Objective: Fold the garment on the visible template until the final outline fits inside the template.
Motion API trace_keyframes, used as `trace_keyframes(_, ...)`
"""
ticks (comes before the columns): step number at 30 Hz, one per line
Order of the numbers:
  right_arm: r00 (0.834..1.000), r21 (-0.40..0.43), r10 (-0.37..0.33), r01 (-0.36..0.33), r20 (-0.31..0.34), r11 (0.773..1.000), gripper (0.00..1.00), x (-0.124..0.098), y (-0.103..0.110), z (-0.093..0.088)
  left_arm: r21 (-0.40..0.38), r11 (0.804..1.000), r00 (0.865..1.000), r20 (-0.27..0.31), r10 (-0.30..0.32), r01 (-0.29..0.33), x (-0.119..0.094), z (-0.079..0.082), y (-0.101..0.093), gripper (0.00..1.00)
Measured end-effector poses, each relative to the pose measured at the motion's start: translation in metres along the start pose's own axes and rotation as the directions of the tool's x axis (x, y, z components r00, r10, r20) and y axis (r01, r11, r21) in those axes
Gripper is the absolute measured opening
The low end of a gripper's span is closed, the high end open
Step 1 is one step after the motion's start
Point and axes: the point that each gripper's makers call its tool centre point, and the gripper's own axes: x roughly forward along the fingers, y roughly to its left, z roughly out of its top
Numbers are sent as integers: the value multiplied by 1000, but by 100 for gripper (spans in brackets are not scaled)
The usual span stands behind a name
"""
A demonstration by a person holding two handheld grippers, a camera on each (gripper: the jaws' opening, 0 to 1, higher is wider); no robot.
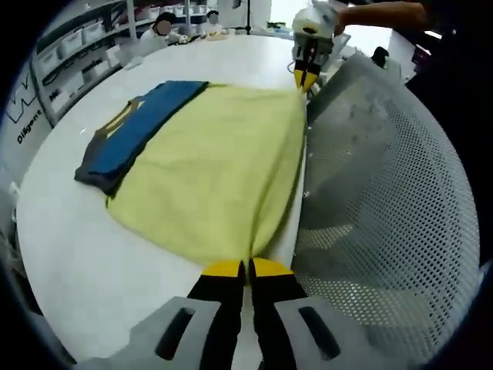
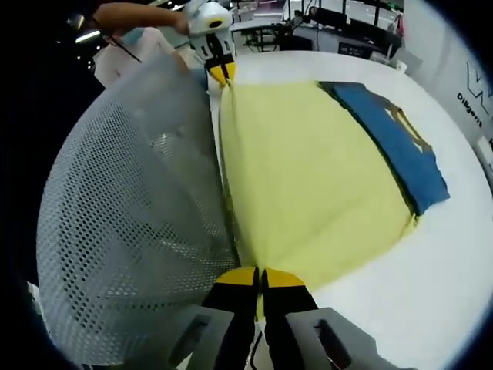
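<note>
A yellow garment lies spread on the white table, with a blue and dark part along its far side. A grey perforated template runs along the garment's near edge. My left gripper is shut on one end of that yellow edge, and it appears at the top of the right gripper view. My right gripper is shut on the other end, and it comes into the left gripper view. The cloth is drawn taut between them.
Shelves with white bins stand beyond the table's left side. People sit at the table's far end. Desks with dark equipment lie behind the table. A person's arm holds the far gripper.
</note>
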Motion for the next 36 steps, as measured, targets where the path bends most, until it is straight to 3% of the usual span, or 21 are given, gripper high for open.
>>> trace_keyframes(9, 997, 20, 71, -71, -3, 997, 0, -30, 7, 8, -97, 984, 988, 51, -145, 150, -27, 21, -15, 0)
trace_keyframes(16, 991, 10, 130, -130, -12, 992, 0, -42, 15, 15, -76, 974, 977, 54, -208, 212, -45, 34, -17, 0)
trace_keyframes(23, 988, 17, 152, -152, -5, 988, 0, -55, 7, 25, -74, 966, 968, 56, -246, 249, -55, 43, -11, 0)
trace_keyframes(31, 995, -6, 96, -96, 36, 995, 0, -72, -29, 48, -71, 975, 974, 108, -201, 210, -65, 68, 22, 0)
trace_keyframes(33, 996, -23, 83, -82, 43, 996, 0, -74, -37, 52, -77, 980, 975, 137, -173, 185, -67, 77, 34, 0)
trace_keyframes(34, 996, -42, 71, -69, 49, 997, 0, -76, -42, 55, -65, 989, 981, 151, -124, 135, -67, 81, 47, 0)
trace_keyframes(36, 997, -59, 51, -48, 65, 997, 0, -79, -51, 62, -79, 988, 980, 161, -116, 130, -68, 86, 53, 0)
